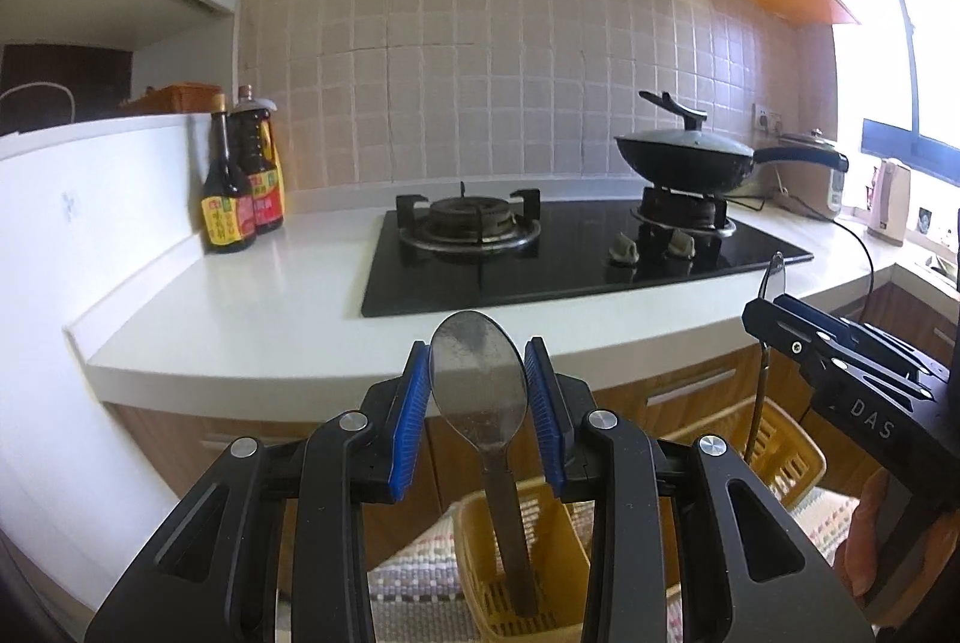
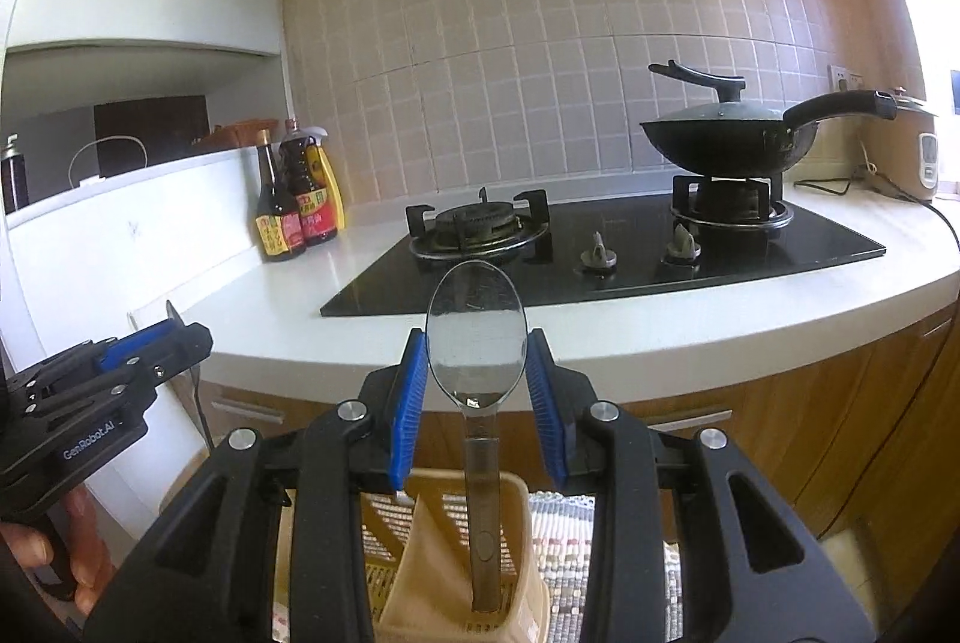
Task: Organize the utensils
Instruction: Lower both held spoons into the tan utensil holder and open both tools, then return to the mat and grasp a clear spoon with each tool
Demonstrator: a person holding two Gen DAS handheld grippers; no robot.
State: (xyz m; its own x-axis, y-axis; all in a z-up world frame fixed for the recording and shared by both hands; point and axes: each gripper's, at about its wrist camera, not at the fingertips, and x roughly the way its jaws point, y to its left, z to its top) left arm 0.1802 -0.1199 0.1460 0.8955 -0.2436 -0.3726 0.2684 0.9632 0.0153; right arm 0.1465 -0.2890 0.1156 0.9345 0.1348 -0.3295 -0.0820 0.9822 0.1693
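Note:
In the left wrist view my left gripper (image 1: 478,391) is shut on a metal spoon (image 1: 480,379), bowl up between the blue pads, handle down inside a yellow slotted utensil basket (image 1: 564,565). In the right wrist view my right gripper (image 2: 477,385) is shut on a clear plastic spoon (image 2: 477,343), bowl up, handle down in a beige compartment of the basket (image 2: 516,517). The right gripper also shows in the left wrist view (image 1: 798,328), at the right. The left gripper shows at the left of the right wrist view (image 2: 144,343).
A white counter (image 1: 270,319) carries a black gas hob (image 1: 570,253), a lidded wok (image 1: 690,156) on the right burner and sauce bottles (image 1: 240,187) at the left. Wooden cabinets stand below. A striped mat (image 2: 600,541) lies under the basket.

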